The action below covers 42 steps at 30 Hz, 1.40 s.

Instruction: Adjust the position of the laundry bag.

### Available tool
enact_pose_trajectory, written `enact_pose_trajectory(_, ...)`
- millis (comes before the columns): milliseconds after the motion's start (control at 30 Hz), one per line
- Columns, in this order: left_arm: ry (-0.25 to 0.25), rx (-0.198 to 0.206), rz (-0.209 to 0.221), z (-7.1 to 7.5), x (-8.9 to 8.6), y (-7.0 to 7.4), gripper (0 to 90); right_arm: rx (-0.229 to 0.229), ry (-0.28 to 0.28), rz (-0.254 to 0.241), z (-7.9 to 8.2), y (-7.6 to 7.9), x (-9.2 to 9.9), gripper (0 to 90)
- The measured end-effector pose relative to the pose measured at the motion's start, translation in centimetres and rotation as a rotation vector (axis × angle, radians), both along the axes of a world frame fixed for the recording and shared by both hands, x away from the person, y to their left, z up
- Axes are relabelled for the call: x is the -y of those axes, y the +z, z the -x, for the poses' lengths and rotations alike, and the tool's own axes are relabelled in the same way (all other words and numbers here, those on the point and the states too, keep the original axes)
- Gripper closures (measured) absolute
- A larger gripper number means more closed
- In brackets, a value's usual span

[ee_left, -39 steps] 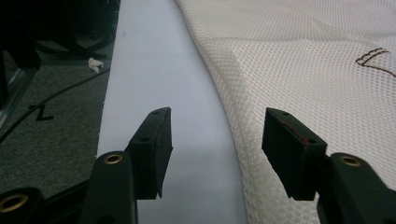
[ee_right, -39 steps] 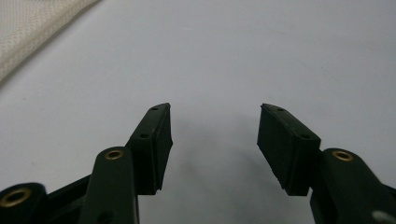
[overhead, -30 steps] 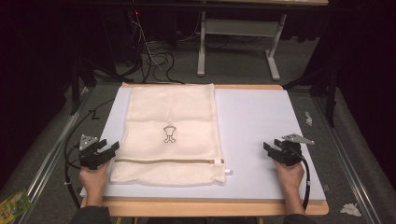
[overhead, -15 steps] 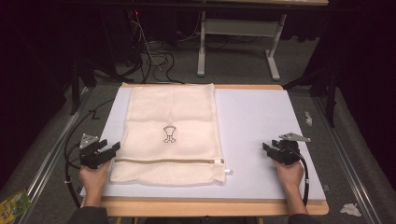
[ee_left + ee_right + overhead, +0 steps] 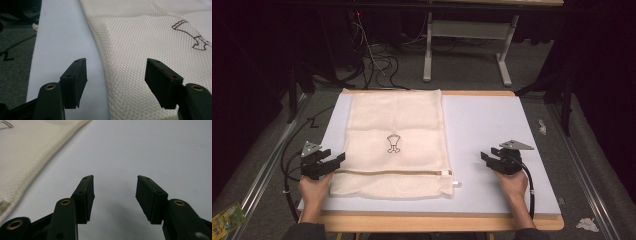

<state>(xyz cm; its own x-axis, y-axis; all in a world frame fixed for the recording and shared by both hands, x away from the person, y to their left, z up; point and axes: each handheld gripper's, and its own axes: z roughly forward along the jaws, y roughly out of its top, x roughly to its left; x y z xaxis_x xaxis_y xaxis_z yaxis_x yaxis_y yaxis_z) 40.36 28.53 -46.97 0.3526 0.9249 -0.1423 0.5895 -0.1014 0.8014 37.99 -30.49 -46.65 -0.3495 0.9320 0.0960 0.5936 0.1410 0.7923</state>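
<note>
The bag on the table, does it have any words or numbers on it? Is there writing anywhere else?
No words or numbers can be read.
The bag bears a small dark outline drawing, a picture and not letters.
The green packet on the floor has print too small and blurred to read.

A dim, dark-walled room surrounded a wooden table (image 5: 437, 222) topped with a pale board, standing on grey carpeted floor (image 5: 467, 70) where black cables (image 5: 377, 62) tangled beside a grey metal desk frame (image 5: 467, 35), with crumpled paper scraps (image 5: 587, 224) lying nearby.
</note>
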Motion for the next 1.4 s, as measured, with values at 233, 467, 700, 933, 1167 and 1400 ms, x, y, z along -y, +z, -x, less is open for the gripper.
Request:
enact_pose_trajectory(233, -0.008, -0.015, -0.017, 0.0, 0.6, 0.3, 34.2, -0.044, 0.099, -0.017, -1.1, 0.0, -3.4, 50.1)
enact_pose_trajectory(467, -0.013, -0.051, -0.032, -0.6, 1.0, 0.3, 36.7, -0.081, 0.169, -0.022, -1.8, 0.6, -6.7, 51.7)
enact_pose_trajectory(700, -0.009, -0.1, -0.053, -1.5, 1.9, 0.2, 39.0, -0.13, 0.213, -0.036, -2.8, 0.5, -9.1, 52.9)
enact_pose_trajectory(933, 0.0, -0.12, -0.065, -1.9, 2.2, 0.2, 44.8, -0.165, 0.227, -0.015, -3.7, 0.5, -11.0, 52.9)
enact_pose_trajectory(1167, -0.007, -0.146, -0.068, -2.4, 2.5, -0.2, 51.5, -0.199, 0.215, 0.001, -4.5, 0.2, -12.0, 54.6)
enact_pose_trajectory(1400, -0.006, -0.156, -0.083, -2.6, 2.5, -0.2, 77.9, -0.235, 0.22, 0.026, -5.0, -0.2, -12.1, 76.4)
